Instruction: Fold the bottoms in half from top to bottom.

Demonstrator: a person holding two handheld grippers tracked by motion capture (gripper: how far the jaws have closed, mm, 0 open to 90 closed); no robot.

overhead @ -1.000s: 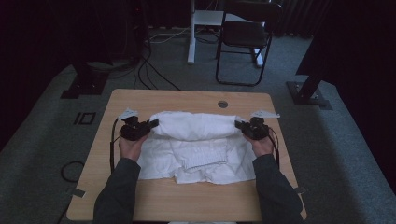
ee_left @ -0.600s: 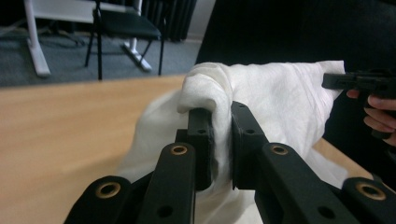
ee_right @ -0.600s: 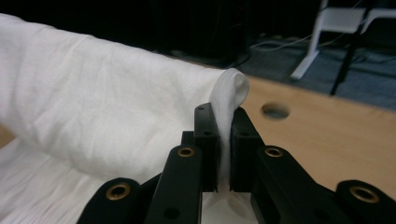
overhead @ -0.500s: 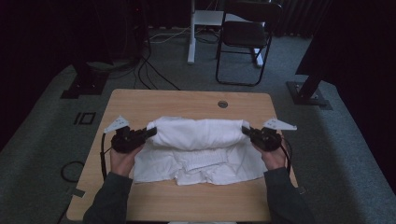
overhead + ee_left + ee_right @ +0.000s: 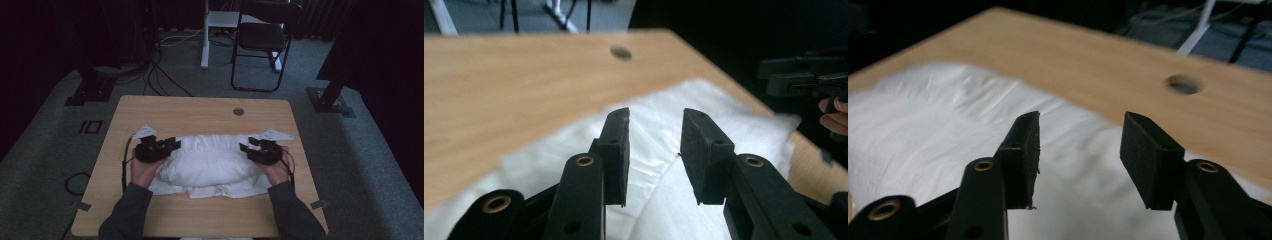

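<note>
Fingers of the left gripper and right gripper have just been opening, gaps empty, over the cloth mid-bench.

White cloth bunched at table centre. Left gripper at its left end, right gripper at its right end, both jaws just opened, parted. Chair on far floor.
</note>
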